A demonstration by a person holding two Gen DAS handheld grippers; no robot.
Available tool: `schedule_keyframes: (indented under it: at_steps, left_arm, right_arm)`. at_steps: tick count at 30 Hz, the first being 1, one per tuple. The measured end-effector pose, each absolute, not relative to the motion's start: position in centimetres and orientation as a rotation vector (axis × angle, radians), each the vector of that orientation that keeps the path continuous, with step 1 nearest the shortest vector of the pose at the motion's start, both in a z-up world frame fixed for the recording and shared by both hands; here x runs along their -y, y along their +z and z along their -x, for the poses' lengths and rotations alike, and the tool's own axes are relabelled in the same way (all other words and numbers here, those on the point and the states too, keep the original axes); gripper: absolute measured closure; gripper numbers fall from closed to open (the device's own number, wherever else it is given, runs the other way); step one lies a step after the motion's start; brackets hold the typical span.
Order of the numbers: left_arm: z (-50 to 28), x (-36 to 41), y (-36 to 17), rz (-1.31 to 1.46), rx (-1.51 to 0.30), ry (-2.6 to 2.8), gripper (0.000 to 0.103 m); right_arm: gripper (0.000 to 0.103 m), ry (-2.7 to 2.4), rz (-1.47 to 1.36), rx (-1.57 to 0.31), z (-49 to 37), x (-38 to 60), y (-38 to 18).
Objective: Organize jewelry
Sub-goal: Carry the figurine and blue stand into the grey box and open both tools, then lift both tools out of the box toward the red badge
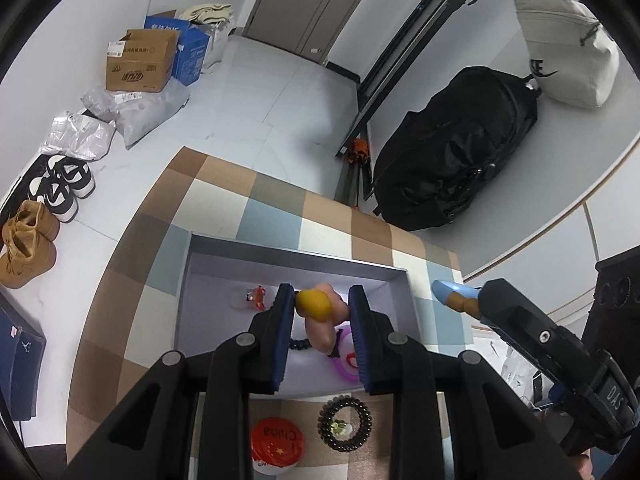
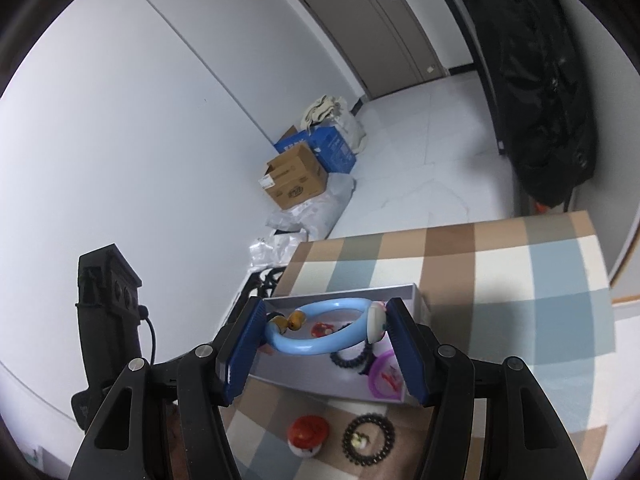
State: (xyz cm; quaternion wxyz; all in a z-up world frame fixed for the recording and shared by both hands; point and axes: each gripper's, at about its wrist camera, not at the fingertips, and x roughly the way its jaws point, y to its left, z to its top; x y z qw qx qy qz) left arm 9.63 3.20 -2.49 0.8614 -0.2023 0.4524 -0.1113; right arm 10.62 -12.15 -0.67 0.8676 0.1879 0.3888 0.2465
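A checked cloth covers the counter [image 1: 132, 280], beside a white tiled floor. The left claw [image 1: 322, 306] pinches a yellow and pink bead piece [image 1: 316, 308] over the grey box [image 1: 288, 258]. The right claw [image 2: 326, 330] clamps a blue ring [image 2: 316, 346] above that box. A black bead bracelet [image 2: 368, 440] lies on the cloth nearby.

Purple ring [image 1: 347, 354] in box partly behind left tongs [image 1: 322, 304]

left gripper [image 1: 322, 304] angled down, jaws clamped on a load — right gripper [image 2: 326, 330] alongside, tilted down too, jaws spread wide but pinching a load
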Motion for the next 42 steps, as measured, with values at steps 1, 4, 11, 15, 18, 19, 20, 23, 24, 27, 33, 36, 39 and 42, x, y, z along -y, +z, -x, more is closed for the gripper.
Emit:
schedule_keyframes:
  at_steps: [1, 4, 11, 15, 18, 19, 20, 23, 24, 27, 33, 36, 39, 42]
  left_arm:
    - [-9.8, -3.3, -2.6, 0.426, -0.955, -0.232, 0.081]
    - [-10.3, -3.5, -3.1, 0.439, -0.976, -0.235, 0.081]
    - [-10.8, -3.5, -3.8, 0.444, -1.013, -0.227, 0.081]
    - [-10.9, -3.6, -3.8, 0.471, -1.021, -0.237, 0.081]
    - [-11.1, -3.4, -4.0, 0.481, -1.026, -0.252, 0.081]
    - [-11.1, -3.5, -4.0, 0.496, -1.029, -0.262, 0.081]
    - [-11.2, -3.6, -4.1, 0.52, -1.032, -0.276, 0.081]
    - [-11.4, -3.8, -4.0, 0.561, -1.037, -0.296, 0.078]
    - [-11.4, -3.8, -3.9, 0.563, -1.037, -0.291, 0.068]
    - [-11.0, -4.1, -3.5, 0.574, -1.013, -0.268, 0.039]
    - [-10.7, -4.6, -3.2, 0.581, -1.0, -0.259, 0.039]
    - [-10.6, -4.8, -3.3, 0.569, -1.004, -0.239, 0.039]
    - [-10.3, -4.9, -3.4, 0.555, -1.003, -0.222, 0.039]
    - [-9.9, -5.0, -3.3, 0.541, -1.0, -0.216, 0.039]
  right_arm:
    - [0.042, 0.517, -0.394, -0.822, -10.9, 12.0, -0.9]
    - [0.042, 0.515, -0.397, -0.851, -11.7, 11.7, -1.8]
    - [0.042, 0.501, -0.418, -0.897, -12.9, 11.6, -3.1]
    - [0.042, 0.499, -0.417, -0.91, -13.2, 11.3, -3.4]
    - [0.04, 0.496, -0.421, -0.928, -13.4, 11.2, -3.9]
    - [0.04, 0.492, -0.422, -0.932, -13.4, 11.2, -4.0]
    - [0.04, 0.492, -0.425, -0.933, -13.4, 11.3, -4.1]
    - [0.039, 0.498, -0.422, -0.907, -13.2, 11.4, -3.6]
    - [0.037, 0.495, -0.412, -0.891, -13.1, 11.4, -3.3]
    - [0.032, 0.476, -0.41, -0.859, -12.7, 12.0, -2.8]
    - [0.027, 0.435, -0.45, -0.852, -12.7, 13.5, -2.7]
    - [0.024, 0.43, -0.45, -0.852, -12.5, 13.7, -2.6]
    - [0.02, 0.429, -0.44, -0.849, -12.3, 13.7, -2.4]
    - [0.018, 0.425, -0.426, -0.851, -12.0, 13.7, -2.3]
